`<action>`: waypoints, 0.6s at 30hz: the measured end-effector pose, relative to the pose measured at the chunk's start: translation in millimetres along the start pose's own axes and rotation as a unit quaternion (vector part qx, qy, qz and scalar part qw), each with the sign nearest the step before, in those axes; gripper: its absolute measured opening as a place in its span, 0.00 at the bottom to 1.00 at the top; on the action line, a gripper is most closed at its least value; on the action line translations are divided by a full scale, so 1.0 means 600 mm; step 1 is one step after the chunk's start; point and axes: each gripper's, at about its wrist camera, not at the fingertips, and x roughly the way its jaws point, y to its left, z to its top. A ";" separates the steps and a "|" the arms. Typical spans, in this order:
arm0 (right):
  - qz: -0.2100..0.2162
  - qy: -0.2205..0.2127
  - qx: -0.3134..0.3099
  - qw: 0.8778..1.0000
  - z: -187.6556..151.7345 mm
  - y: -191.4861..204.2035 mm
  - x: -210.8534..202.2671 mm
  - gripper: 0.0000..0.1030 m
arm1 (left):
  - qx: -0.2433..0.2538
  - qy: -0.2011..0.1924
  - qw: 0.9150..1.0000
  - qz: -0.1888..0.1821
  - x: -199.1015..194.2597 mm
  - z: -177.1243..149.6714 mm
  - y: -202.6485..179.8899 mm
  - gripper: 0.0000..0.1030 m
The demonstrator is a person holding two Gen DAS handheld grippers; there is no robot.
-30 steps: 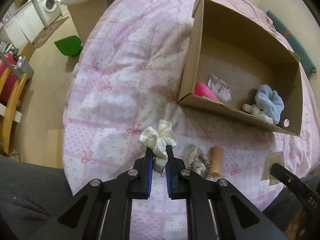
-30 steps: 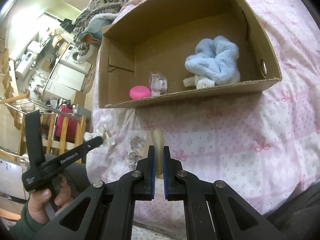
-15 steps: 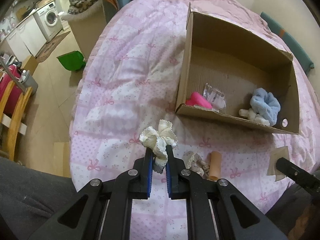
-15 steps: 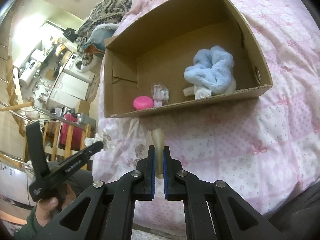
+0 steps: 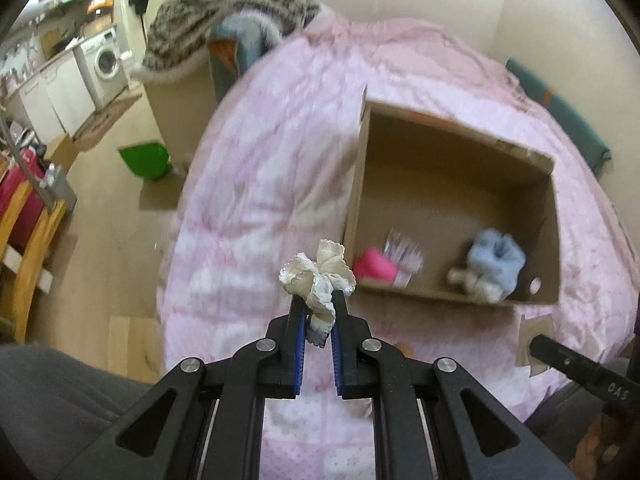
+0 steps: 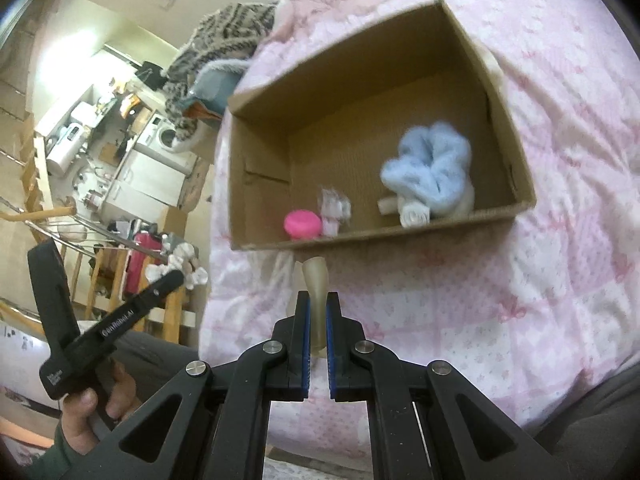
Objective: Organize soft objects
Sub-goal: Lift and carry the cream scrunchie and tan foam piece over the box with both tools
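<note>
My left gripper (image 5: 318,312) is shut on a cream lace scrunchie (image 5: 318,278), held in the air in front of the box's near left corner. My right gripper (image 6: 318,312) is shut on a flat beige soft piece (image 6: 316,292), just short of the box's near wall. The open cardboard box (image 5: 452,160) (image 6: 400,80) lies on the pink quilt (image 5: 272,160). Inside it are a pink round thing (image 6: 303,224), a small clear packet (image 6: 334,210), and a light blue fluffy scrunchie (image 6: 428,172) over a white roll. The left gripper with its scrunchie (image 6: 180,268) also shows in the right wrist view.
The bed's left edge drops to a wooden floor with a green bin (image 5: 146,160). Wooden chairs (image 5: 24,240) and a washing machine (image 5: 106,64) stand farther left. A striped blanket (image 5: 232,12) is heaped beyond the bed. A person's grey-clad legs are at the bottom of both views.
Both grippers rose with their loads, the left one more. The left view tilted up, so the box and bed sit lower and the room behind shows. The grey scrunchie on the quilt left view.
</note>
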 end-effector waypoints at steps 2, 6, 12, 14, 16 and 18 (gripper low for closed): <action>0.004 -0.010 -0.004 1.000 0.010 0.004 -0.015 0.08 | 0.006 -0.014 1.000 -0.006 -0.015 0.016 -0.007 0.10; 0.011 -0.028 -0.009 1.000 0.029 0.010 -0.040 0.08 | 0.017 -0.037 0.999 -0.014 -0.035 0.043 -0.021 0.10; 0.016 -0.057 -0.016 0.998 0.063 0.020 -0.075 0.08 | 0.037 -0.052 0.998 -0.015 -0.036 0.073 -0.043 0.10; 0.015 -0.064 -0.020 0.998 0.075 0.023 -0.081 0.08 | 0.040 -0.053 0.998 -0.016 -0.031 0.084 -0.050 0.10; 0.015 -0.073 -0.025 0.997 0.088 0.027 -0.084 0.08 | 0.045 -0.054 0.997 -0.015 -0.023 0.093 -0.056 0.10; 0.012 -0.078 -0.030 0.996 0.100 0.028 -0.085 0.08 | 0.047 -0.054 0.997 -0.015 -0.015 0.099 -0.060 0.10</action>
